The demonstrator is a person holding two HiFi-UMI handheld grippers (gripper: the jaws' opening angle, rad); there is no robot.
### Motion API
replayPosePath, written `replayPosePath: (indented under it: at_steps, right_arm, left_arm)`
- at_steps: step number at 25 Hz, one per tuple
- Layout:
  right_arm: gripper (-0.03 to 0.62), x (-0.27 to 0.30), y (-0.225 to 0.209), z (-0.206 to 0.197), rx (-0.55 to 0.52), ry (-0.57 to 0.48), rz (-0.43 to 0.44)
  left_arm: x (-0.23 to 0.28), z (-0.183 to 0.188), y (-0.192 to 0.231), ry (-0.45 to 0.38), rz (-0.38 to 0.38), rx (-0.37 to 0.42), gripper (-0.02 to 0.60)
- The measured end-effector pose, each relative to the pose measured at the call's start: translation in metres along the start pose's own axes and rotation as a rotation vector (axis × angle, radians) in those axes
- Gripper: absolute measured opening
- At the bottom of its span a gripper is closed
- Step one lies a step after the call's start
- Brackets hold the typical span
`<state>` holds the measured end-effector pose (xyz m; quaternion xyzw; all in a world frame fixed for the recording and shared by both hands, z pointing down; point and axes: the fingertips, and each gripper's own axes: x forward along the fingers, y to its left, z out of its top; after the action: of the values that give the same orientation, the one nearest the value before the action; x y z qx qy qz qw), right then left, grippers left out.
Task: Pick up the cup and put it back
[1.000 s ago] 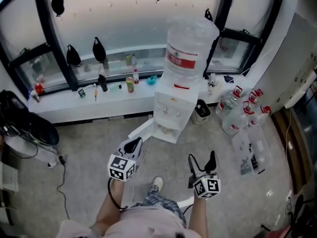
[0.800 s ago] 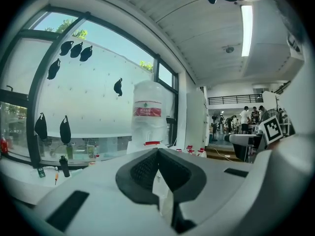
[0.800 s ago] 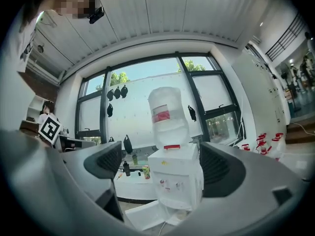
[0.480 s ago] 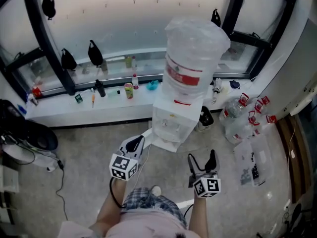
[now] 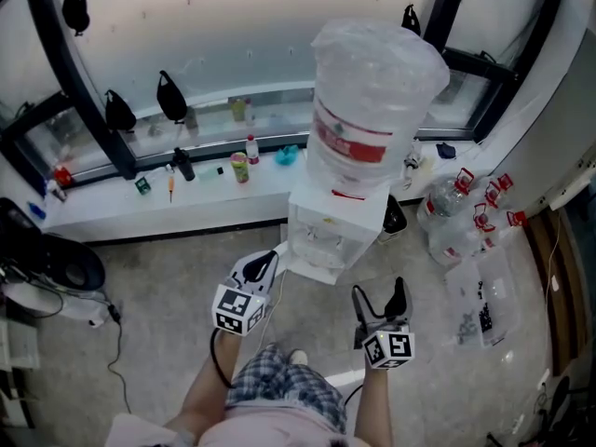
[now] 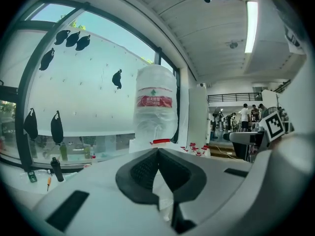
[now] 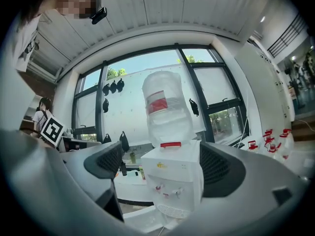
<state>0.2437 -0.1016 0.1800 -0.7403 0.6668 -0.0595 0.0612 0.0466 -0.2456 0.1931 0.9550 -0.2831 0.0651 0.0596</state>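
Note:
A white water dispenser [image 5: 328, 220] with a big clear bottle [image 5: 372, 101] on top stands against the window ledge. I cannot pick out a cup in any view; the dispenser's tap recess [image 5: 315, 242] is too small to read. My left gripper [image 5: 262, 261] hangs just left of the dispenser's base, its pads meeting at the tips, with nothing clearly held. In the left gripper view the left gripper [image 6: 157, 150] points at the bottle [image 6: 155, 107]. My right gripper [image 5: 380, 293] stands open a little short of the dispenser. The right gripper [image 7: 162, 163] frames the dispenser [image 7: 174, 178] between its wide-apart pads.
The white ledge [image 5: 186, 203] holds small bottles and a can. Several water jugs [image 5: 456, 208] sit on the floor at the right. A black bag [image 5: 42, 250] and a cable [image 5: 116, 338] lie at the left. A white panel [image 5: 268, 247] juts from the dispenser's base.
The dispenser has grown larger and nearer in the head view as the person stepped toward it. The left gripper has edged forward and right. Neither gripper has opened or shut.

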Motion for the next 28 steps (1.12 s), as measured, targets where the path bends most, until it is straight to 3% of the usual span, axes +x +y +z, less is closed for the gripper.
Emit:
replayPosePath:
  at_steps: [4, 8, 21, 28]
  right_arm:
    - [0.486, 0.022, -0.001, -0.036, -0.022, -0.014, 0.029]
    - [0.486, 0.043, -0.012, -0.096, -0.022, -0.011, 0.047]
    - [0.486, 0.093, -0.072, -0.359, -0.009, 0.068, 0.090]
    - [0.486, 0.122, -0.095, -0.497, -0.058, 0.102, 0.133]
  left_arm:
    - [0.022, -0.039, 0.008, 0.009, -0.022, 0.031, 0.025]
    - [0.051, -0.103, 0.019, 0.025, -0.037, 0.038, 0.025]
    - [0.151, -0.356, 0.037, 0.090, -0.103, 0.056, 0.025]
    - [0.202, -0.478, 0.060, 0.070, -0.123, 0.031, 0.025]
